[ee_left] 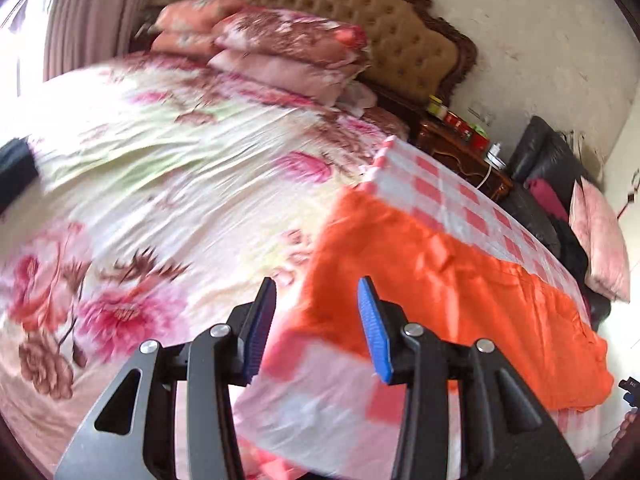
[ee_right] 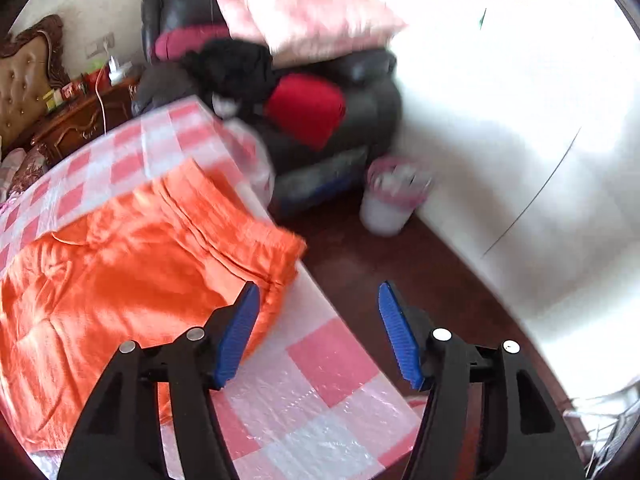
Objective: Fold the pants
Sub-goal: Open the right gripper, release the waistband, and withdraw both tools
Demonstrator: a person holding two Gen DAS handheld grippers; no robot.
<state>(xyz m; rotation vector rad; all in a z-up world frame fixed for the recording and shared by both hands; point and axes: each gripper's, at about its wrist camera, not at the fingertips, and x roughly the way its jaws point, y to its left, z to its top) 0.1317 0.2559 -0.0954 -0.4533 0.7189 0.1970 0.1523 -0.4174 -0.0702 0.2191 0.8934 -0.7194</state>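
Orange pants (ee_left: 448, 300) lie spread flat on a table with a pink-and-white checked cover (ee_left: 460, 196). In the right wrist view the pants (ee_right: 120, 280) show their waistband toward the table's far right edge. My left gripper (ee_left: 316, 330) is open and empty, hovering above the near left end of the pants. My right gripper (ee_right: 318, 334) is open and empty, above the table's near right edge (ee_right: 320, 400), just right of the pants.
A bed with a floral cover (ee_left: 160, 184) and stacked pillows (ee_left: 288, 48) lies left of the table. A wooden nightstand (ee_left: 460, 148), a black armchair (ee_right: 340, 120) with cushions, and a white bin (ee_right: 388, 200) on the dark floor stand beyond.
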